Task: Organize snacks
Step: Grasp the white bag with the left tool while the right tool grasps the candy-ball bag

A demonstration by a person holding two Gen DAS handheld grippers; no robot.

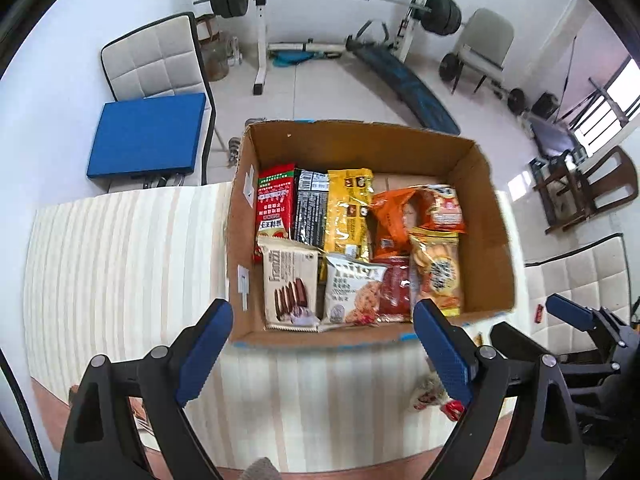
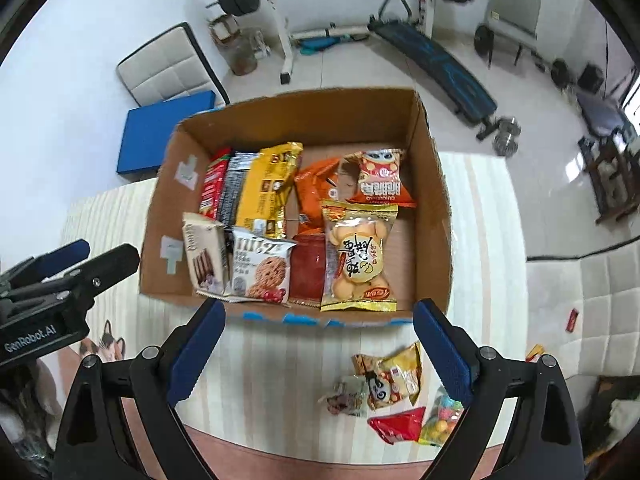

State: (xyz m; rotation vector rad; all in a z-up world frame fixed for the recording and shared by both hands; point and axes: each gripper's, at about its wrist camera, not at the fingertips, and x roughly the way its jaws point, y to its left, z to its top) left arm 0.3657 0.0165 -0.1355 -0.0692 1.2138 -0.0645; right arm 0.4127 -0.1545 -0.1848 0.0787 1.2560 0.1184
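Note:
An open cardboard box (image 1: 486,248) (image 2: 434,216) stands on a striped cloth and holds several snack packs in rows: a red pack (image 1: 274,204), a yellow pack (image 1: 348,210), a cookie pack (image 2: 264,270) and a yellow biscuit bag (image 2: 360,260). My left gripper (image 1: 322,350) is open and empty, just in front of the box. My right gripper (image 2: 316,354) is open and empty, in front of the box. Loose snacks lie on the cloth near its right finger: a yellow packet (image 2: 394,376), a red packet (image 2: 398,426) and a candy bag (image 2: 442,420).
The right gripper shows at the right of the left wrist view (image 1: 576,332); the left one shows at the left of the right wrist view (image 2: 68,272). Behind the table are chairs (image 1: 156,60), a blue cushion (image 1: 146,136) and a weight bench (image 1: 408,88).

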